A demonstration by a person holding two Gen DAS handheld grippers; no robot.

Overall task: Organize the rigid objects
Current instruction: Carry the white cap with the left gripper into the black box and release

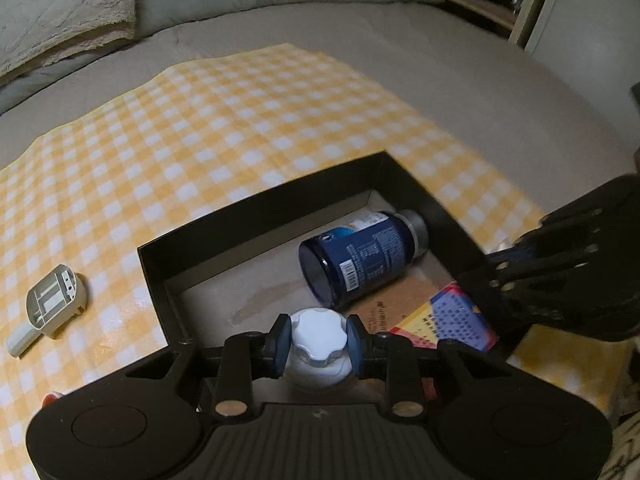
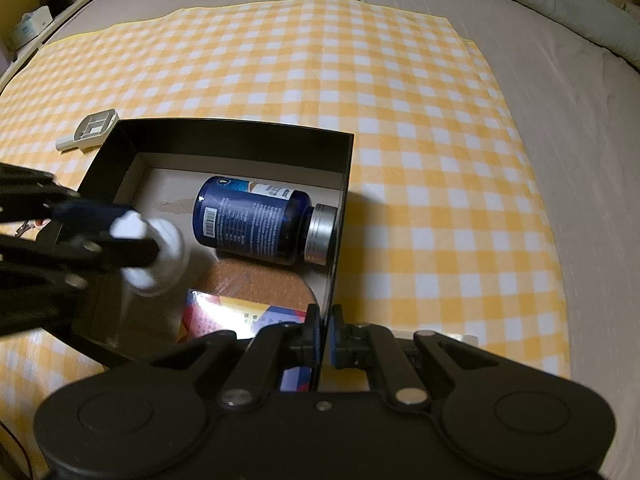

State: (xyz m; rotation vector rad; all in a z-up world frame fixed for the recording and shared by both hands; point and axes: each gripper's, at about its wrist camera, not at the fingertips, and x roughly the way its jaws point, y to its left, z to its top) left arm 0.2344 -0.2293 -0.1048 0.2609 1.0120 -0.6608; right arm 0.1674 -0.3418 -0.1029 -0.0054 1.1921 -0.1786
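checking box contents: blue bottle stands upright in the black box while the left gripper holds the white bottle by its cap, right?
Not quite: the blue bottle lies on its side in the black box, as the right wrist view shows. The left gripper does hold the white bottle by its cap.

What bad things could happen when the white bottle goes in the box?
The left gripper pinches the white bottle only by its cap, so it might slip. The blue bottle lies on its side and could roll if bumped. The right gripper clamps the box wall; a tug could tip it.
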